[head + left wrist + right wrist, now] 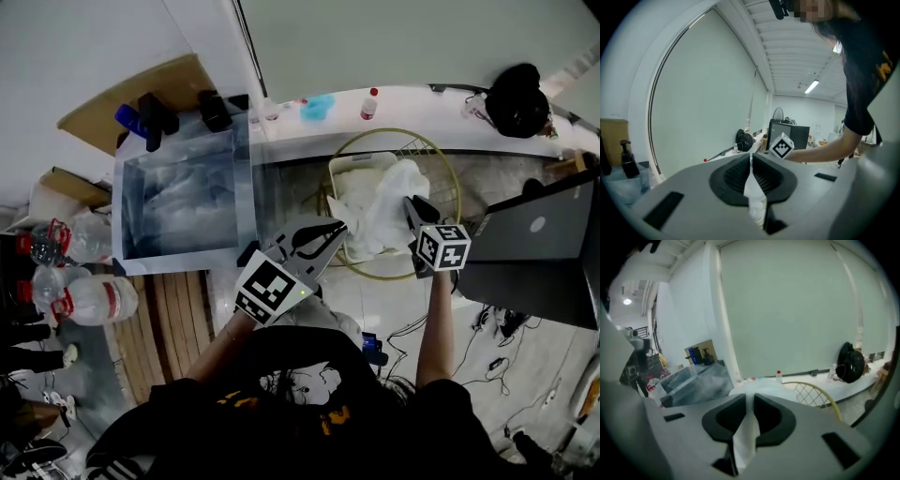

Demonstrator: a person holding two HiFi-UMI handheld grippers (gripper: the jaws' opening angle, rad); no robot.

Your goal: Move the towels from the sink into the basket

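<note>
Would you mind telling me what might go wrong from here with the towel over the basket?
1. The left claw and right claw each pinch only a thin fold of the towel, so it could slip out early.
2. The towel stretches over the near rim of the basket toward the left claw; released now, that end may hang outside.
3. The laptop sits right beside the basket, so a swinging corner might brush it.
</note>
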